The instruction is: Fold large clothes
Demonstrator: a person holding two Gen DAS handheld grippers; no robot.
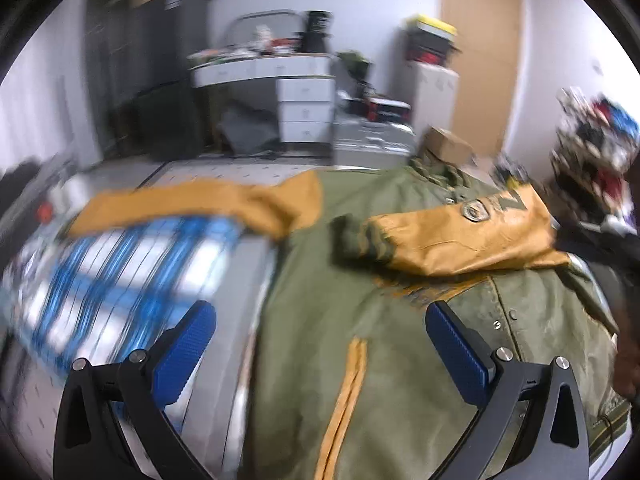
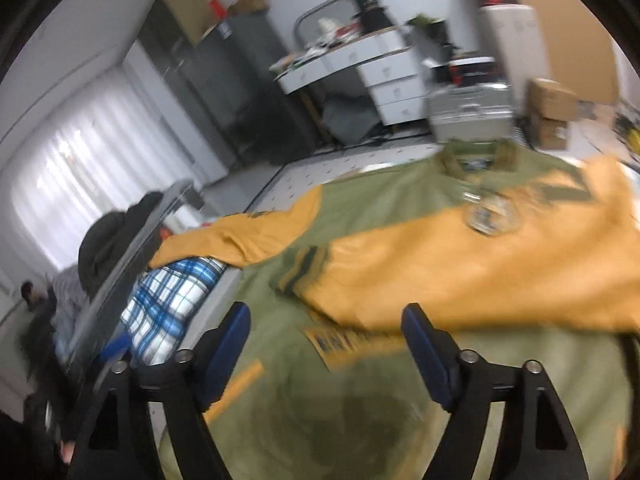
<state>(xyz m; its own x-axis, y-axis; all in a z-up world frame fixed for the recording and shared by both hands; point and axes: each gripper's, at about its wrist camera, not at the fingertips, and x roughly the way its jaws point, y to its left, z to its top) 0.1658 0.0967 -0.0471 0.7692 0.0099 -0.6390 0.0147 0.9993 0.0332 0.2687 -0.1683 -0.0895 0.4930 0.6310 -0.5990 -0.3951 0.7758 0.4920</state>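
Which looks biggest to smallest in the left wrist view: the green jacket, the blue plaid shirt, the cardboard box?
1. Green jacket, largest.
2. Blue plaid shirt.
3. Cardboard box, smallest, though it sits farther from the camera.

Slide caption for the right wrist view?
Open right gripper above a green jacket, one yellow sleeve folded across it.

Motion blur smears both views. The lettering on the jacket's [image 2: 360, 240] chest patch [image 2: 352, 340] and the badge on the folded sleeve [image 1: 476, 210] cannot be read. The jacket's hem runs past the bottom edge in both views. The blue plaid cloth [image 1: 132, 280] is streaked, its outline unclear. Items on the far desk [image 1: 264, 68] are too small to identify. A person [image 2: 44, 312] at left is cut off and indistinct.
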